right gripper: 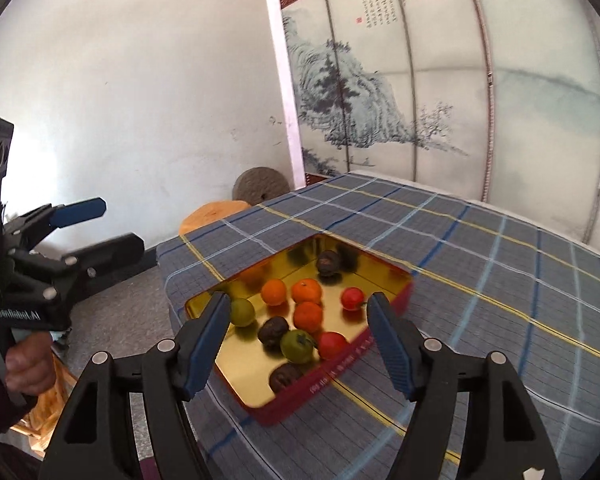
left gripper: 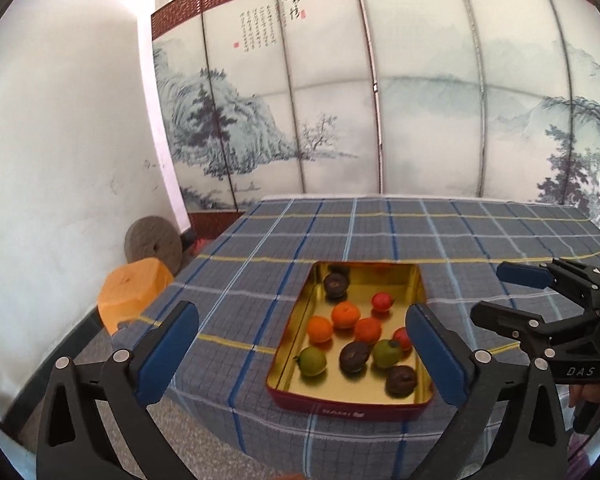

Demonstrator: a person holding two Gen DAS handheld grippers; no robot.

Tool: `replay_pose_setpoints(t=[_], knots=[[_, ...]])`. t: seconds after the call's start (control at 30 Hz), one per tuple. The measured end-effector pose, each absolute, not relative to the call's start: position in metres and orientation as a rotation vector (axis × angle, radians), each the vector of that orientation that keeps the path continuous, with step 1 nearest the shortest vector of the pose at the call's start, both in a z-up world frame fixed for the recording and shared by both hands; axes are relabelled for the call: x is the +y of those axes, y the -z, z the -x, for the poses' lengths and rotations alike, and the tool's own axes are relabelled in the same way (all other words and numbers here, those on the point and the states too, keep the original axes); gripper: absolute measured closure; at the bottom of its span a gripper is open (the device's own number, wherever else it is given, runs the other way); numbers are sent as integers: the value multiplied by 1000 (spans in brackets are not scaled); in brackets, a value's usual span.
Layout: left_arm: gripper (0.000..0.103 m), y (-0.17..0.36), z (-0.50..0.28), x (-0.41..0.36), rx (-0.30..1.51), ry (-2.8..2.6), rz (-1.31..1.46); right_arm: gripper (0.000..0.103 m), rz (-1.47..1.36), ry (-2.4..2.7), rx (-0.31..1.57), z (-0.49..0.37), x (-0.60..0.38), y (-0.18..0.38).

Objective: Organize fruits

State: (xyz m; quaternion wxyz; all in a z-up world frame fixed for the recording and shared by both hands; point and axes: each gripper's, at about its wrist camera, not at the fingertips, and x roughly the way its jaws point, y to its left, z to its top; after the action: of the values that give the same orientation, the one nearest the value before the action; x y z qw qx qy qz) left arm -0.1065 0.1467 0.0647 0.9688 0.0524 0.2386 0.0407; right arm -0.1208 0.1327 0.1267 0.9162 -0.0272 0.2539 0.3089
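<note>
Fruit sits loose in an open tin [left gripper: 342, 400] near the front edge of the table [left gripper: 460, 232], both grippers held above it with nothing in them.

Inside the gold-lined tin lie three oranges [left gripper: 345, 314], two red fruits [left gripper: 382, 302], two green ones [left gripper: 312, 361] and several dark brown ones [left gripper: 354, 356], most bunched toward the near end, one brown fruit [right gripper: 327, 263] apart at the far end. The left gripper [left gripper: 302, 354] has its blue pads spread wide, off the tin's left side, over the table edge. The right gripper [right gripper: 296, 340] is spread too, its pads framing the near fruits from above, touching none. A checked cloth [right gripper: 500, 280] covers the table. Beyond the left corner stand an orange stool [left gripper: 134, 292] and a round stone [left gripper: 153, 242] against the wall; a painted screen [left gripper: 340, 100] stands behind.
</note>
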Motion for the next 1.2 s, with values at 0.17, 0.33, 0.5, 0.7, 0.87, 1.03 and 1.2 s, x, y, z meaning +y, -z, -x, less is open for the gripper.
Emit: replay_pose_setpoints(t=[0.17, 0.33, 0.5, 0.7, 0.87, 1.03, 1.2], knots=[[0, -73, 113, 134, 471, -53, -114, 35, 48, -602, 503, 131, 112, -131], [0, -78, 115, 122, 465, -40, -130, 35, 33, -586, 494, 138, 95, -132], [0, -79, 115, 113, 477, -26, -139, 35, 28, -573, 494, 144, 83, -131], [0, -77, 112, 101, 504, -4, -160, 27, 4, -541, 506, 142, 63, -123], [0, -68, 100, 87, 562, 10, -192, 26, 19, -489, 541, 130, 37, -109], [0, -59, 85, 74, 602, 3, -212, 26, 30, -374, 629, 98, -16, -87], [0, -55, 73, 65, 604, -9, -222, 26, 21, -201, 740, 61, -92, -62]])
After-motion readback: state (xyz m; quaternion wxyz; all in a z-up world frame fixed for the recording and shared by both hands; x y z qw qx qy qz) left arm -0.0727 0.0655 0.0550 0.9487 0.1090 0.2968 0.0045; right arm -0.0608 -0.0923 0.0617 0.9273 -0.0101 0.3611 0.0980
